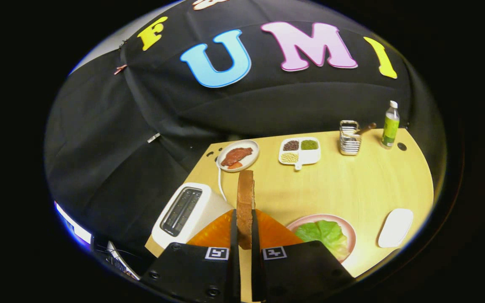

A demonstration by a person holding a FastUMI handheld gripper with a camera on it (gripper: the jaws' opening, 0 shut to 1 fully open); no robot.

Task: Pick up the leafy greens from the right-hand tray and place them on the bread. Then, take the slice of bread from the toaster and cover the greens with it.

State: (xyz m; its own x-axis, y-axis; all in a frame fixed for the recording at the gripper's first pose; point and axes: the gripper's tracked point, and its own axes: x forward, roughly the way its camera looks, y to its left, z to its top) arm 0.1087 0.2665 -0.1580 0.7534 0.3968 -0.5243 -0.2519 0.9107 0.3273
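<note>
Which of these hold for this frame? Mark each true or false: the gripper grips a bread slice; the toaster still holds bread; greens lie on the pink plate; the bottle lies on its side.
1. The gripper is shut on the bread slice, held upright. True.
2. The toaster still holds bread. False: its slots look empty.
3. The leafy greens lie on the pink plate. True.
4. The bottle lies on its side. False: it stands upright beside the wire holder.

My jaws [244, 229] pinch a browned bread slice [245, 202] standing on edge, upright above the counter. The white toaster [190, 212] sits just left, slots empty. The crinkled leafy greens [324, 233] lie on a pink plate [350, 229] to my right
</note>
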